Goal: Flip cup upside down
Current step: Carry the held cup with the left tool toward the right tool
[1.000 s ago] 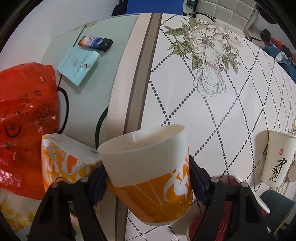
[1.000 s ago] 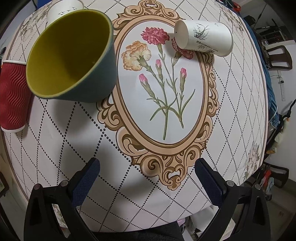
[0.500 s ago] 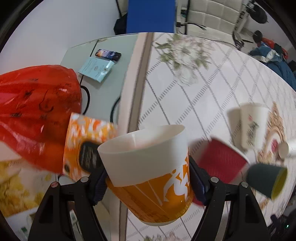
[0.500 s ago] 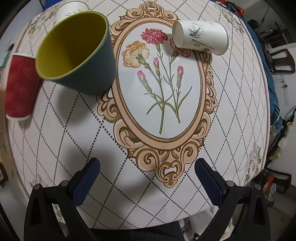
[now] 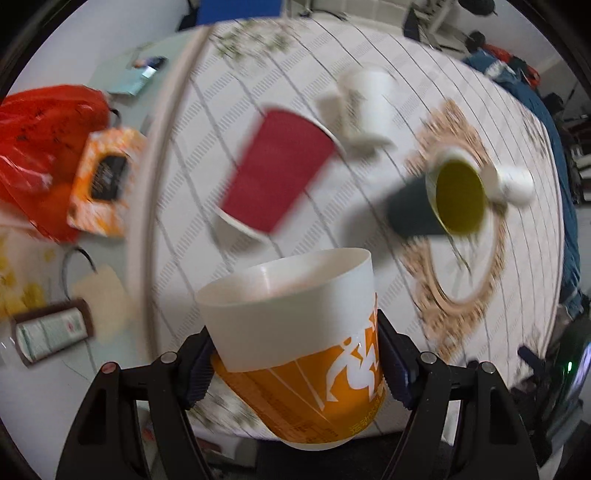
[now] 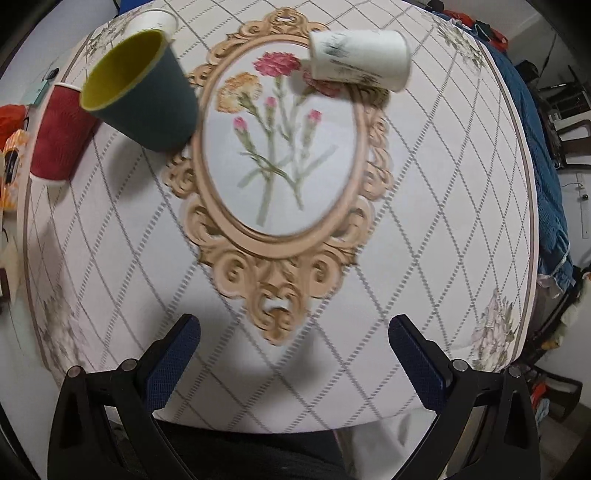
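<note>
Pinching an orange-and-white cup [image 5: 295,347] between both fingers [image 5: 195,373], the left gripper [image 5: 295,365] holds it above the counter [image 5: 369,258], its open mouth facing away from the camera toward 12 o'clock. Only the left view shows this cup; the right view does not.

The right gripper [image 6: 293,354] has its fingers [image 6: 173,354] spread wide with nothing between them, hovering over the counter's near edge.

Both views show a red cup [image 5: 273,166] [image 6: 59,133] upside down on its rim, a dark green cup [image 5: 439,199] [image 6: 144,96] with a yellow inside, and a white cup [image 5: 513,184] [image 6: 362,59] lying on its side by the flower oval at 1 o'clock in the right view. Another white cup [image 5: 365,99] [image 6: 155,20] stands beyond the green one.

At 9 o'clock the left view alone shows clearly a red bag [image 5: 40,140] and an orange carton [image 5: 103,181]. Much of the left view is motion-blurred.
</note>
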The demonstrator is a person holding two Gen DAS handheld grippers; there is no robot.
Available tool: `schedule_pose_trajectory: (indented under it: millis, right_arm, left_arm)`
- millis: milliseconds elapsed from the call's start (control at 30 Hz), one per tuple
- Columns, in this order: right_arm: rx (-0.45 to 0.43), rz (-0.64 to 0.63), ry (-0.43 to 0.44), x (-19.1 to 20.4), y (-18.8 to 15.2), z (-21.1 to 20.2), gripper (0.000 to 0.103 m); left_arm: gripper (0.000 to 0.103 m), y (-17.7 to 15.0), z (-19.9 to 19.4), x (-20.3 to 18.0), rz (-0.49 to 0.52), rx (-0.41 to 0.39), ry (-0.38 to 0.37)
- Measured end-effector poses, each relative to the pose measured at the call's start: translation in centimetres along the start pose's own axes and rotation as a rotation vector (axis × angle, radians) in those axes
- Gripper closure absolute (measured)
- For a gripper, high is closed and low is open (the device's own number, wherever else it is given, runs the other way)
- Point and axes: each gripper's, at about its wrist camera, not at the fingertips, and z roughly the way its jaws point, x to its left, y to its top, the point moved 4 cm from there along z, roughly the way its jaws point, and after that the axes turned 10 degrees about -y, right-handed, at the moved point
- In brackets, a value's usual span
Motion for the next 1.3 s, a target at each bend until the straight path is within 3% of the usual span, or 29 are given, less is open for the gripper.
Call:
schedule_pose_trajectory:
  millis: [200, 433, 867, 1300]
  right_arm:
    - [0.013, -0.016, -0.007, -3.8, -0.8, 2.2, 0.0]
    - [0.047, -0.011, -0.016, -8.0, -1.4, 5.3, 0.0]
    - [0.084, 0.055, -0.029, -14.0, -1.6, 9.7, 0.0]
    - [0.087, 0.067, -0.037, -13.5, -1.7, 9.1, 0.0]
  left_arm:
    - [0.029, -3.0, 5.0, -5.8, 0.027, 0.082, -0.015]
    - [0.029, -3.1, 10.2, -10.7, 0.087, 0.129, 0.004]
    - [0.029, -2.8, 13.1, -13.2, 0.139, 0.145, 0.043]
    - [0.027, -3.7, 15.2, -14.4, 0.158, 0.168, 0.059]
